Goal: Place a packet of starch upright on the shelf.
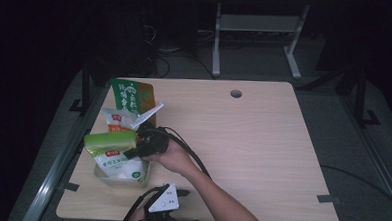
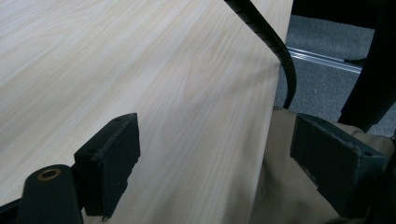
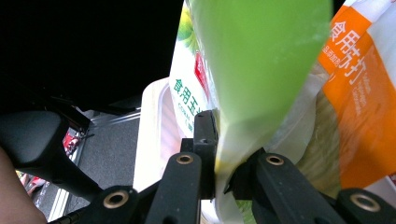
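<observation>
Currently, the green packet is gripped at one edge by the right tongs above the tray; slippage is judged possible. The left tongs are held released at the surface edge.

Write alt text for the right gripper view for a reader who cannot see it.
The right gripper has its black jaws shut on the edge of a green pouch seen close up. To one side of it is an orange and white packet with printed characters, to the other a white packet with green print above a pale container rim.
</observation>
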`<state>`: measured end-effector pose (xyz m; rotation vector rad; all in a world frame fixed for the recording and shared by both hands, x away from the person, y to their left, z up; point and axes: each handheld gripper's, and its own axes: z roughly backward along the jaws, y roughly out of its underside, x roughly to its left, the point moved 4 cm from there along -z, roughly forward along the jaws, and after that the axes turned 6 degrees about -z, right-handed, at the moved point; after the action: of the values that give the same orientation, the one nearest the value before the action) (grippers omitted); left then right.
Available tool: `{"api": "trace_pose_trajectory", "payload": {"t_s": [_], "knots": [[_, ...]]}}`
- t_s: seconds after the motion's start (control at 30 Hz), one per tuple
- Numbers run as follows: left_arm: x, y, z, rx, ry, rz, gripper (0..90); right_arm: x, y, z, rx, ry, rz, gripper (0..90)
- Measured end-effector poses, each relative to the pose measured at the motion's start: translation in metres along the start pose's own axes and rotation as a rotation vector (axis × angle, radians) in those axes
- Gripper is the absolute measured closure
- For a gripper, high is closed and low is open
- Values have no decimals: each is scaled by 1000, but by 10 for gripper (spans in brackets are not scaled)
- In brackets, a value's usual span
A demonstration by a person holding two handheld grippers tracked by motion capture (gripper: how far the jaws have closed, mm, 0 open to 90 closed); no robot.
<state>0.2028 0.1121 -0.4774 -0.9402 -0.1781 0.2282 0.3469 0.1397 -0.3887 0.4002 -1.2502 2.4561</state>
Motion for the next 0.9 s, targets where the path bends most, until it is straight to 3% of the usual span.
{"api": "trace_pose_trajectory", "payload": {"t_s": [0.27,0.37,0.9], "knots": [[0,0,0,-1,-1,5,157,-1,0,4,-24,-5,0,747],[0,0,-1,-6,1,13,157,-3,0,14,-48,-8,-9,662],[2,0,0,1,-4,2,157,-10,11,48,-98,24,-40,535]]}}
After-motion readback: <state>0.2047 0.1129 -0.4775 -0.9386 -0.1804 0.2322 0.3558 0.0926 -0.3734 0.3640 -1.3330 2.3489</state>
